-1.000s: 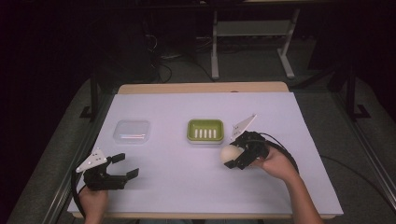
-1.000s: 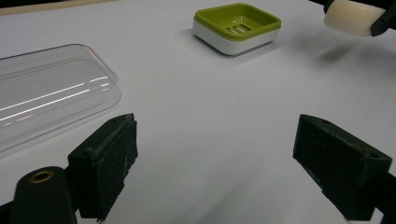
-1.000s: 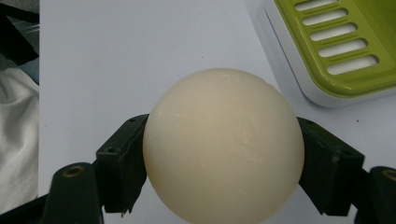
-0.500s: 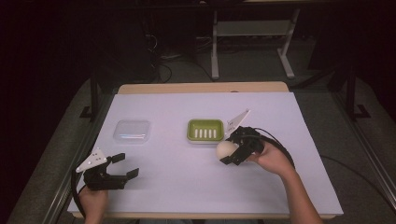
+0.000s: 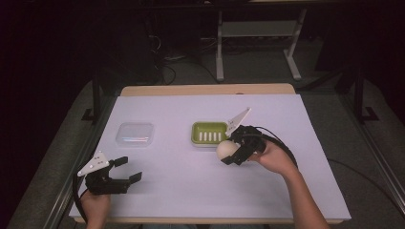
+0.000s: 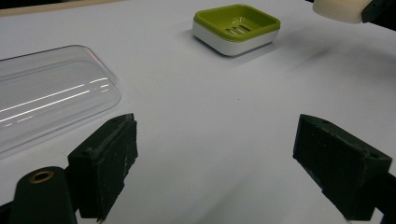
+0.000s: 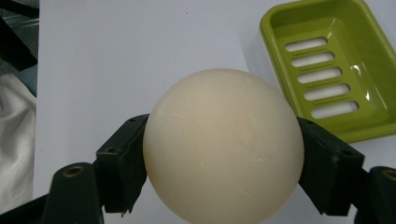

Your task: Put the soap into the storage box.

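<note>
Cream soap (image 7: 223,144), green slotted dish (image 5: 209,132), seemingly clear lid (image 5: 135,133).

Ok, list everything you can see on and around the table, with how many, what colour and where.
Soap bar: one, cream, rounded, clamped between the right gripper's jaws just off the near right corner of the soap dish.
Soap dish: one, green slotted tray on a white base, mid-table.
Clear lid: one, transparent plastic, left of the dish.
Table cover: one, white, over a wood-edged table.
Metal stand: one, grey, on the floor behind the table.
Left gripper: one, black with a grey plate, near left corner of the table, jaws wide apart and empty.
Right gripper: one, black with a grey plate, right of centre, holding the soap.
</note>
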